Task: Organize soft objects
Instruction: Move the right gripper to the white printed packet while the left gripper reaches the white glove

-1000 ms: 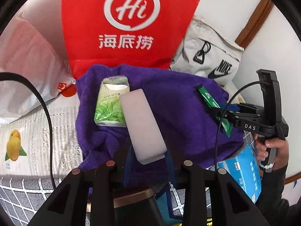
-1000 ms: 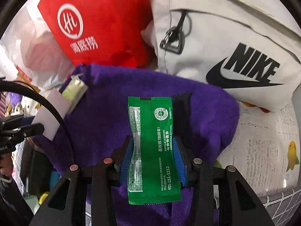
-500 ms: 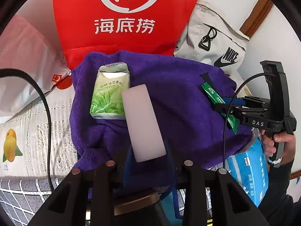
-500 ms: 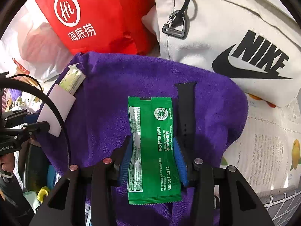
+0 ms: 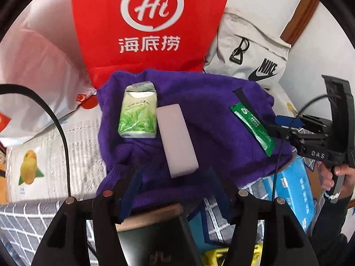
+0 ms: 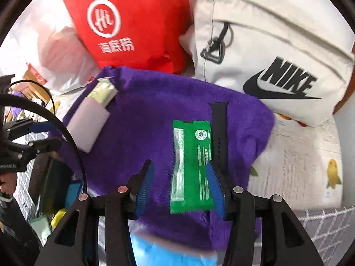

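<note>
Both grippers are built of black plastic, with blue ribbed pads [image 6: 144, 188] on the fingers and copper-coloured screws along the frame. "DAS" is printed in white on the right gripper [image 5: 286, 122]. A black cable [image 5: 60, 128] is attached. Bare skin and a dark sleeve are seen at the right hand [image 5: 341, 177].

Tissue pack [image 5: 138, 113], block [image 5: 176, 141], sachet [image 6: 191, 167], apparently strap [image 6: 219, 133], lie on towel [image 5: 210, 119].
</note>
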Demonstrator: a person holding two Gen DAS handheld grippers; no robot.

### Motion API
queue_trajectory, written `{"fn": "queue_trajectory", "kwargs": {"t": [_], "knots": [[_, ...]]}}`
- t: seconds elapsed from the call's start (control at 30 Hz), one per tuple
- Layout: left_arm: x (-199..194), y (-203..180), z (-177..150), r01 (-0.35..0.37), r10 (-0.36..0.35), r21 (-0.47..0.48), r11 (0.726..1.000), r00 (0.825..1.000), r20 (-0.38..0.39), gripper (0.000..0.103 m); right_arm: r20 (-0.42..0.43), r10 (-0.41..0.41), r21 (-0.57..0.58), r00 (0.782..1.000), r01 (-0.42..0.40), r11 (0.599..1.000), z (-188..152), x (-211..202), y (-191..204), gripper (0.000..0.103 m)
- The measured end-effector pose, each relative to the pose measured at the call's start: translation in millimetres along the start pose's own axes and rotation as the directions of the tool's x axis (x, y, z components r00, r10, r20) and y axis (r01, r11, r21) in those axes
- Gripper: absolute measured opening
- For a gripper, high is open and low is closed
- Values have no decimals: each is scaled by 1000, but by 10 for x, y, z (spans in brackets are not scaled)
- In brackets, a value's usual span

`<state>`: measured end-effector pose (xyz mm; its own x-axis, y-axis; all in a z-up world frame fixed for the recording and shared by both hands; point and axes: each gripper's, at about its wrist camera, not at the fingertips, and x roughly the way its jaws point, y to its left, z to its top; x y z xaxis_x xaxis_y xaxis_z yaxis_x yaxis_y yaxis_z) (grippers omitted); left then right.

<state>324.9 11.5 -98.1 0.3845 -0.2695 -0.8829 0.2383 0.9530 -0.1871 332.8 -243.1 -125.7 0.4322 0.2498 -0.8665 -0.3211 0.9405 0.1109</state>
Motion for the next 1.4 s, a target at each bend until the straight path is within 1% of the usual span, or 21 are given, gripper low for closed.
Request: {"fn": "queue_trajectory", "kwargs": {"t": [0.13,0.23,0.33,0.43,0.47,0.57,0.67,0.77,0.8,0.83,0.87,1.0,1.07,1.1,1.17,1.2,1.23,1.4], "knots": [[-299,29,-167,-24,24,-23,999,999,28,60,60,22,-10,998,-21,1000,-211,-393,119,50],[-550,27,-353,-44,46,-33,998,997,69,60,90,14,-22,996,-12,1000,-430,-645,250,52],[-800,-20,-584,-77,81,-35,996,991,107,60,122,16,-27,992,-13,1000,-724,-894,398,52],[-1012,-94,-846,-88,92,-32,996,986,138,60,136,52,-28,989,-48,998,-1063,-1065,531,52],[-1066,-127,-937,-90,93,-28,996,985,143,60,133,62,-31,989,-58,998,-1184,-1109,574,52],[-1170,-221,-1188,-91,93,-20,996,985,147,60,117,62,-61,991,-55,997,-1546,-1200,732,52],[-1262,-276,-1455,-86,90,-35,996,983,159,60,112,80,-95,990,-70,993,-1891,-1237,882,52],[-1294,-357,-1664,-75,82,-46,996,984,155,60,80,106,-107,991,-97,990,-2188,-1139,985,51],[-1304,-391,-1741,-69,74,-42,997,985,157,60,69,117,-98,991,-110,989,-2262,-1077,992,49],[-1309,-424,-1804,-67,73,-41,997,985,157,60,65,119,-86,991,-114,990,-2305,-1018,986,45],[-1304,-453,-1856,-67,72,-38,997,986,152,60,68,112,-72,991,-107,992,-2342,-959,970,43],[-1269,-512,-2059,-53,61,-60,997,989,138,60,59,63,-59,996,-60,996,-2418,-732,896,40],[-1215,-541,-2162,-35,42,-62,997,992,120,60,37,77,-38,996,-75,996,-2437,-603,846,37],[-1199,-553,-2208,-34,41,-63,997,993,114,60,40,82,-29,996,-81,996,-2446,-557,827,35],[-1151,-570,-2282,-34,40,-67,997,994,97,60,77,95,-41,992,-92,995,-2463,-553,837,32],[-1133,-569,-2306,-32,38,-71,997,995,90,60,81,104,-44,991,-100,994,-2466,-539,844,24],[-1120,-565,-2326,-31,37,-75,997,996,85,60,84,109,-40,990,-106,994,-2470,-536,838,22],[-1118,-518,-2428,-46,53,-87,995,995,85,60,105,137,-20,985,-136,990,-2514,-665,795,22]]}}
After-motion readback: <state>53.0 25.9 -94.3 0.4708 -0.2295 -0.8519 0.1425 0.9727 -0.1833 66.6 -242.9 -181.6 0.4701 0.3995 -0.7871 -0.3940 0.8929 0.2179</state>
